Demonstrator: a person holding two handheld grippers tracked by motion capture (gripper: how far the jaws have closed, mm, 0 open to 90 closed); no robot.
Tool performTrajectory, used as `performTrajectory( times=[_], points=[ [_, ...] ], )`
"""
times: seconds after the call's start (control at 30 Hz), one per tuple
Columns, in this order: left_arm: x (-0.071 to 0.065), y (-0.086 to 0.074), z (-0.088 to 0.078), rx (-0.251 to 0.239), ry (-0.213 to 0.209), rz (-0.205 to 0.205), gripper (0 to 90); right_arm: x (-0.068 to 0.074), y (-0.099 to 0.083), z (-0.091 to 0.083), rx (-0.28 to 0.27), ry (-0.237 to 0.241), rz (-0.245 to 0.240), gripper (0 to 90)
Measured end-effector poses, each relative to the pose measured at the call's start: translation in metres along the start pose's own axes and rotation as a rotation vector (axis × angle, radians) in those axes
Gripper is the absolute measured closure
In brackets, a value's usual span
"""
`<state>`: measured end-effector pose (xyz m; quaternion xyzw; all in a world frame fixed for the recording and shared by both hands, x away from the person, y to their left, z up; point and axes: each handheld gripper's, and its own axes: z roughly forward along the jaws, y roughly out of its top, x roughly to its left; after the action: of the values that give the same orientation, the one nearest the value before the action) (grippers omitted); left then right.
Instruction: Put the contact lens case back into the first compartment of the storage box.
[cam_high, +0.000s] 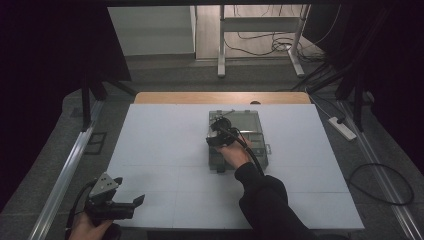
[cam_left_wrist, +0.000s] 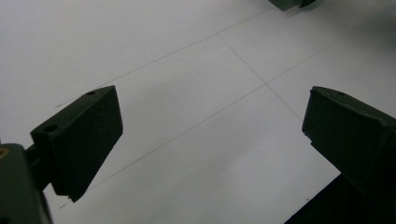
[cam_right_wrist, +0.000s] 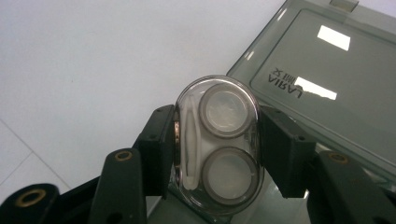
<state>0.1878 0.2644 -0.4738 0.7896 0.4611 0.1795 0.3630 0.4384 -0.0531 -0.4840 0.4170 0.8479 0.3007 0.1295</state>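
A clear oval contact-lens case (cam_right_wrist: 217, 148) with two round wells and white tweezers inside is clamped between the jaws of my right gripper (cam_right_wrist: 215, 149), held above a grey translucent box (cam_right_wrist: 322, 88) whose lid lies open. In the high view the right gripper (cam_high: 220, 136) hovers over that box (cam_high: 237, 137) at the table's middle. My left gripper (cam_high: 131, 204) sits near the front left corner of the white table (cam_high: 165, 150), pointing right. Its jaws stand wide apart over bare surface, nothing between its fingertips (cam_left_wrist: 84, 140).
A wooden edge (cam_high: 220, 97) runs along the table's far side. A power strip (cam_high: 342, 127) and cables (cam_high: 385, 185) lie on the floor at the right. A metal rail (cam_high: 65, 175) runs along the left. A white desk frame (cam_high: 260, 40) stands behind.
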Motion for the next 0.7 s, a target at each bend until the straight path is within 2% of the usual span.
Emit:
performTrajectory(
  times=[0.07,0.1,0.2,0.3,0.33,0.43,0.5,0.6,0.7],
  points=[
    [0.0,0.0,0.0,0.0,-0.001,-0.001,5.1,0.0,0.0,-0.001,0.002,0.003,0.001,47.1],
    [0.0,0.0,0.0,-0.001,-0.001,-0.002,5.1,0.0,0.001,-0.003,-0.009,0.002,0.005,42.9],
    [0.0,0.0,0.0,0.0,-0.001,-0.001,5.1,-0.001,0.002,-0.007,-0.024,0.009,0.009,39.6],
    [0.0,0.0,0.0,0.0,-0.001,-0.002,5.1,-0.003,0.003,-0.013,-0.027,0.044,0.006,36.6],
    [0.0,0.0,0.0,0.0,-0.001,-0.003,5.2,-0.003,0.003,-0.014,-0.021,0.059,-0.006,34.2],
    [0.0,0.0,0.0,0.0,0.0,-0.003,5.2,-0.003,0.003,-0.015,-0.018,0.061,-0.024,31.5],
    [0.0,0.0,0.0,0.0,0.001,-0.002,5.2,-0.002,0.002,-0.016,-0.004,0.059,-0.046,27.5],
    [0.0,0.0,0.0,0.0,0.001,-0.003,5.2,0.0,0.0,-0.017,0.028,0.082,-0.072,20.0],
    [0.0,0.0,0.0,0.0,0.002,-0.003,5.3,0.001,-0.001,-0.019,0.036,0.096,-0.081,15.5]
  ],
)
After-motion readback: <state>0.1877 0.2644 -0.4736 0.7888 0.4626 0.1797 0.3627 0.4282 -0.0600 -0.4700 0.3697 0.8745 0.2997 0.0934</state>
